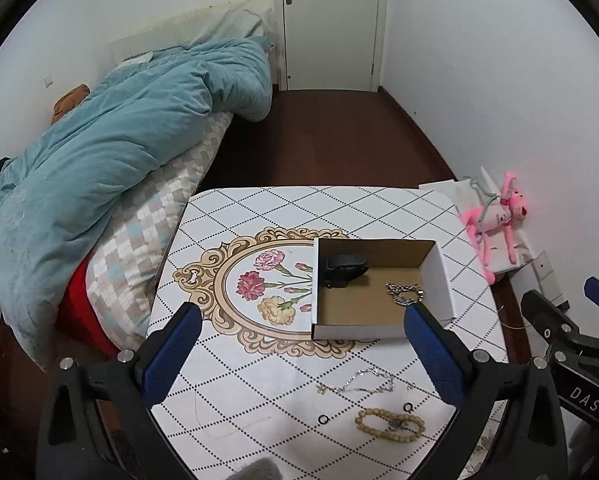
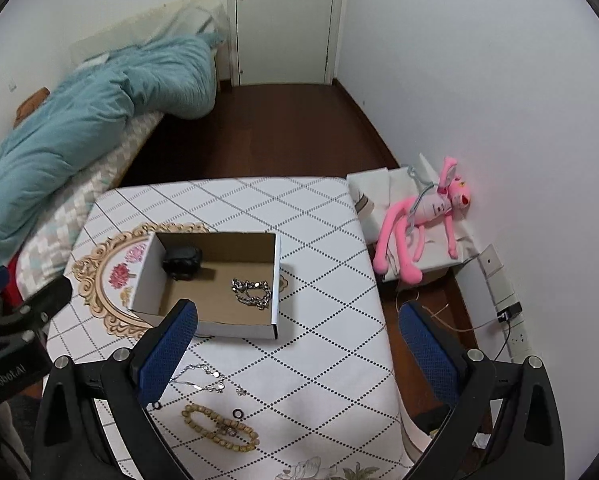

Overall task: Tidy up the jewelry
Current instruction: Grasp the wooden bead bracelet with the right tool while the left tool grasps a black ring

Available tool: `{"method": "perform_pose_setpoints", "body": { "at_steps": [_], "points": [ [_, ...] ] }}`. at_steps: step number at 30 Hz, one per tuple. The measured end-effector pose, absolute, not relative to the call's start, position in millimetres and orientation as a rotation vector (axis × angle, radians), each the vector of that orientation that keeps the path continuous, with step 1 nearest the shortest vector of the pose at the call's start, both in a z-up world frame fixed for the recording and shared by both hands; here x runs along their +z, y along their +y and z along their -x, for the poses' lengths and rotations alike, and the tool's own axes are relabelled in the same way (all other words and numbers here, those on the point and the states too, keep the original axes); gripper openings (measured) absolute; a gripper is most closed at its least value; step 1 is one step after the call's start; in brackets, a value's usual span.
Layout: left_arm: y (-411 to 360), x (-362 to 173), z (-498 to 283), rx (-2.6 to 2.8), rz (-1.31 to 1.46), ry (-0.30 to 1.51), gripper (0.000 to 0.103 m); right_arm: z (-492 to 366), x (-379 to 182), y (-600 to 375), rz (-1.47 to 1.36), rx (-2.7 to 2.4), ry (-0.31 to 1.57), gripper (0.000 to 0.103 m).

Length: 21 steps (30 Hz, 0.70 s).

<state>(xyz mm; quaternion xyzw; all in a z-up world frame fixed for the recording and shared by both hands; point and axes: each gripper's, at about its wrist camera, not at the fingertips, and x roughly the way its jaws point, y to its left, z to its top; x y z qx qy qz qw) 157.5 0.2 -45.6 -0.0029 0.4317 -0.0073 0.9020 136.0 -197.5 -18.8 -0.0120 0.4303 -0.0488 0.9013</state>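
Left gripper [image 1: 303, 338]: jaws spread wide, blue-padded fingers [image 1: 171, 354] pointing forward and slightly downward, nothing held between them. Right gripper [image 2: 299, 338]: likewise spread wide and empty, its blue pads [image 2: 429, 354] facing inward. The two grippers sit side by side, apart, at similar height.

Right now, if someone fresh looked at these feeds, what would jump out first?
Probably the open cardboard box mid-table, holding a silver chain and a black object in its far corner. Next, the loose jewelry nearer the cameras: a beaded bracelet, a thin necklace and two small black rings. Off the table's right edge, a pink plush toy lies by the wall.
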Motion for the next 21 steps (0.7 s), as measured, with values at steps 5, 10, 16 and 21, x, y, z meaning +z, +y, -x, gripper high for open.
{"method": "perform_pose_setpoints", "body": {
  "at_steps": [5,10,16,21],
  "points": [
    [7.0,-43.5,-145.6,0.024,0.020,0.913,0.103,-118.3,-8.8,-200.5,0.001,-0.097,0.879,0.102],
    [17.8,-73.5,-133.3,0.053,-0.010,0.957,0.103,-109.7,-45.7,-202.1,-0.038,-0.081,0.989,0.102],
    [34.4,-151.2,-121.0,0.094,-0.052,1.109,0.103,-99.7,-138.9,-201.9,-0.098,-0.056,1.170,0.102],
    [37.3,-203.4,-115.1,0.077,-0.068,1.213,0.103,-89.1,-200.3,-196.3,-0.132,-0.035,1.264,0.084]
  ]
}}
